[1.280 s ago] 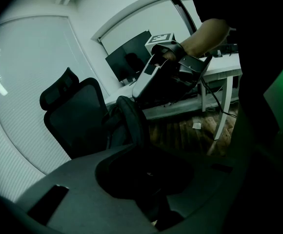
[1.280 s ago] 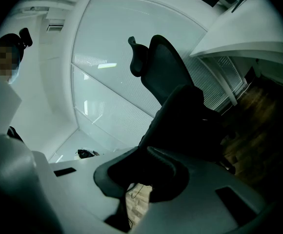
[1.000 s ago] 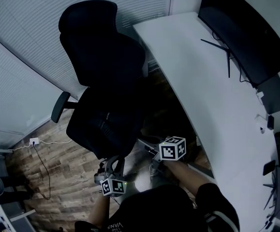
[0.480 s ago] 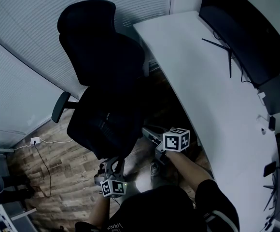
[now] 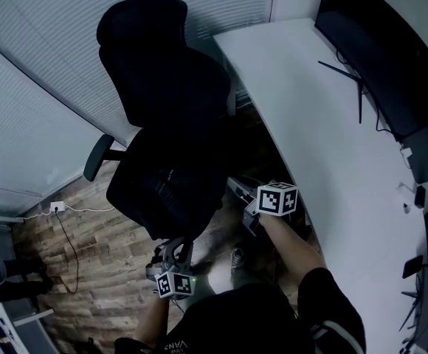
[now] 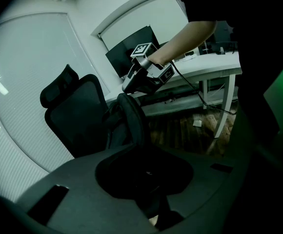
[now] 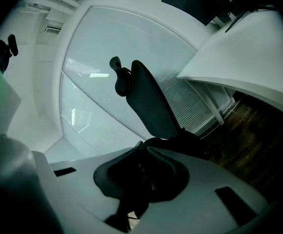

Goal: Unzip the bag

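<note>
A black bag (image 5: 171,190) sits on the seat of a black office chair (image 5: 162,72). In the head view my left gripper (image 5: 173,248) is at the bag's near lower edge, and my right gripper (image 5: 234,188) is at its right side. In the left gripper view, dark bag material fills the narrow gap of the left gripper (image 6: 149,177), and a curved black band of the bag (image 6: 131,118) rises toward the right gripper (image 6: 131,84). The right gripper (image 7: 140,174) is shut on a thin dark piece of the bag (image 7: 178,140), seemingly the zip pull.
A curved white desk (image 5: 325,124) runs along the right, with a dark monitor (image 5: 384,50) on it. Its white legs (image 6: 227,113) stand on the wood floor (image 5: 88,271). Blinds (image 5: 44,72) cover the wall behind the chair. A white cable (image 5: 74,211) lies on the floor.
My right gripper has moved up and away from me along the bag's right side. The left gripper has stayed at the bag's near edge.
</note>
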{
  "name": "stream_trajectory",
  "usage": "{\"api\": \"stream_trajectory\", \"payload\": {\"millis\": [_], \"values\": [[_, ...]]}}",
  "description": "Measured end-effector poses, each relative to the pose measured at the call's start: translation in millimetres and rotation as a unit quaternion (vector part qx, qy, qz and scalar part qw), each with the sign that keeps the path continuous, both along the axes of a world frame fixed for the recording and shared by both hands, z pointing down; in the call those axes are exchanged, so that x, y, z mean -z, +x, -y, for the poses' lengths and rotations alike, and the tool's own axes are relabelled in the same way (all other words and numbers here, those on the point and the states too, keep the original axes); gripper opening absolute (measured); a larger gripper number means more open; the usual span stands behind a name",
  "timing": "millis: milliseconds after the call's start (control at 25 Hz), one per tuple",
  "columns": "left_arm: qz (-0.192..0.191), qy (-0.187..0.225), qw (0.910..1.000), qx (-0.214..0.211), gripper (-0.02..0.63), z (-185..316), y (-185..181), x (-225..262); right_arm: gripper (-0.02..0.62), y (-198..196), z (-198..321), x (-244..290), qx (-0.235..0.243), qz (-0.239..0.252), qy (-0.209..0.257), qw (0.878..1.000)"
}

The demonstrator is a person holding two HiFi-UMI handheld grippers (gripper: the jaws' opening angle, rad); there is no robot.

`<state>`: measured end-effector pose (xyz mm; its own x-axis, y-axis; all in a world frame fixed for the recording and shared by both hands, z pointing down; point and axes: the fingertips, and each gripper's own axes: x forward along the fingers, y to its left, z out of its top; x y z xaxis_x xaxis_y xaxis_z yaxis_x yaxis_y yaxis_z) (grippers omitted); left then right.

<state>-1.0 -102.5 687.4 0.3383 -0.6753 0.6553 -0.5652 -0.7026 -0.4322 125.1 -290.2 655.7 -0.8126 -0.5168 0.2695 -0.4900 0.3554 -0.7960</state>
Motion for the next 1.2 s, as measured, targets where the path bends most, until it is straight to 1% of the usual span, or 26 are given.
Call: {"api": "stream_trajectory", "payload": {"millis": [480, 600, 800, 920, 1200], "values": [[0.004, 0.001, 0.9999, 0.011, 0.074, 0, 0, -2, 0.068, 6, 45, -10, -0.018, -0.029, -0.006, 0.999], [0.006, 0.0, 0.9999, 0.014, 0.074, 0, 1, -3, 0.066, 6, 49, -14, -0.021, -0.034, -0.011, 0.999], [0.01, -0.007, 0.9998, 0.019, 0.074, -1, 1, -5, 0.067, 4, 47, -12, -0.024, -0.029, -0.009, 0.999], [0.007, -0.012, 0.9996, 0.025, 0.075, -3, 0, -7, 0.067, 4, 41, -10, -0.02, -0.04, 0.006, 0.999], [-0.015, -0.03, 0.9986, 0.041, 0.103, -5, 3, -10, 0.069, 3, 18, 4, -0.017, -0.08, 0.067, 0.994]]}}
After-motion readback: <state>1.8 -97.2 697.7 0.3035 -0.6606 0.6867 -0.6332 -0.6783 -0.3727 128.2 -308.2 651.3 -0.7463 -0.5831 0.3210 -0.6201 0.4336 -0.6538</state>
